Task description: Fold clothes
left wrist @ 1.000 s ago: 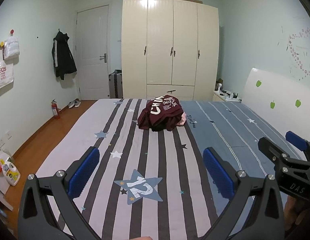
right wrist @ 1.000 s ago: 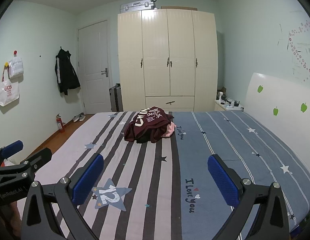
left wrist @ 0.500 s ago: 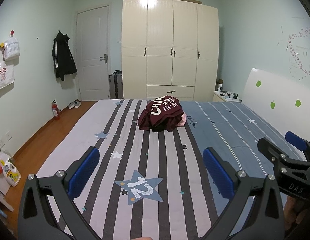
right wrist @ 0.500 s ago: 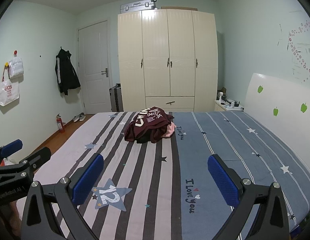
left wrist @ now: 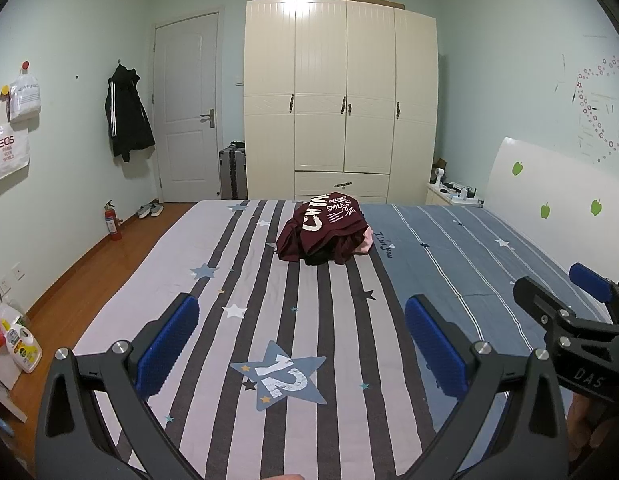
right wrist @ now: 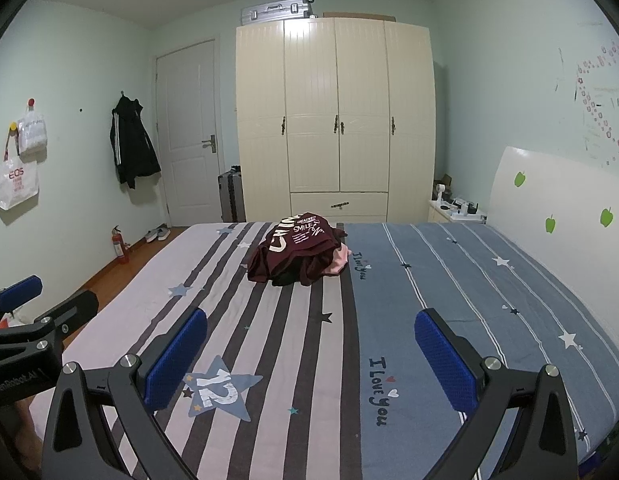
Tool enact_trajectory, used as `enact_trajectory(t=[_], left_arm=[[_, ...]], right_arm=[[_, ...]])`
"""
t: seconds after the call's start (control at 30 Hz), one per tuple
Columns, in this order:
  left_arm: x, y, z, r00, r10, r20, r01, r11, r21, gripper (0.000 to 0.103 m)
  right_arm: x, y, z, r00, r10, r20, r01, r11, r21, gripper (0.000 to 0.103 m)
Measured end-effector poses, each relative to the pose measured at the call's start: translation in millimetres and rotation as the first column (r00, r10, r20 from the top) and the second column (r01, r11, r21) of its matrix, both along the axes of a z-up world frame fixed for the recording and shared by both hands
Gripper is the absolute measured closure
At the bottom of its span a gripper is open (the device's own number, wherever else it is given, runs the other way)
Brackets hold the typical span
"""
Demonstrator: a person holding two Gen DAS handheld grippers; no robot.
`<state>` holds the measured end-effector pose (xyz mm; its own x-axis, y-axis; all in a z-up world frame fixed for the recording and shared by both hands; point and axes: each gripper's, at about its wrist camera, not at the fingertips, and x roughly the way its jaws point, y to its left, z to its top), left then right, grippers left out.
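Observation:
A heap of clothes (left wrist: 323, 228) lies near the far edge of the striped bed (left wrist: 269, 320); a maroon shirt with white lettering sits on top, with dark and pink garments under it. The right wrist view shows the same heap (right wrist: 297, 250). My left gripper (left wrist: 301, 334) is open over the near part of the bed, far short of the heap, with nothing between its blue pads. My right gripper (right wrist: 311, 350) is open too and empty. Each gripper shows at the edge of the other's view, the right one (left wrist: 565, 300) and the left one (right wrist: 49, 308).
A cream wardrobe (left wrist: 341, 100) stands past the bed, a white door (left wrist: 187, 108) to its left, a white headboard (left wrist: 557, 196) on the right. A dark jacket (left wrist: 127, 120) and bags (left wrist: 9, 148) hang on the left wall. A fire extinguisher (left wrist: 113, 222) and bottles (left wrist: 23, 346) stand on the wood floor.
Almost nothing differs; both views have shifted very slightly, and both grippers stay open and empty.

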<state>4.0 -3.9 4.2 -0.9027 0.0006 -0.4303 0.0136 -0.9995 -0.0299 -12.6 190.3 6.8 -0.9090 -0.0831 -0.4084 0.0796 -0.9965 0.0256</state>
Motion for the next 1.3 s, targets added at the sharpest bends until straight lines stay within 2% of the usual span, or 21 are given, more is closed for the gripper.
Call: enact_trajectory(t=[1.07,1.2,1.3], left_arm=[[-1.1,0.6,4.1,1.000,0.003,-0.004,-0.003,1.000,0.005,0.001],[0.8,6.4,4.7,1.000,-0.020,-0.005,0.019,0.999,-0.041,0.001],[5.5,1.2,1.0,0.999,-0.043,-0.004,0.043,0.999,-0.002,0.001]], right_arm=[[-2.3,2.2,-0.7,1.000,-0.010,0.002,0.010,1.000,0.002,0.001],[-3.7,4.2,-1.9,1.000,-0.021,0.014,0.021,1.000,0.010,0.001],[-1.0,6.9,-4.3,0.999,-0.014,0.033,0.014,1.000,-0.002,0.001]])
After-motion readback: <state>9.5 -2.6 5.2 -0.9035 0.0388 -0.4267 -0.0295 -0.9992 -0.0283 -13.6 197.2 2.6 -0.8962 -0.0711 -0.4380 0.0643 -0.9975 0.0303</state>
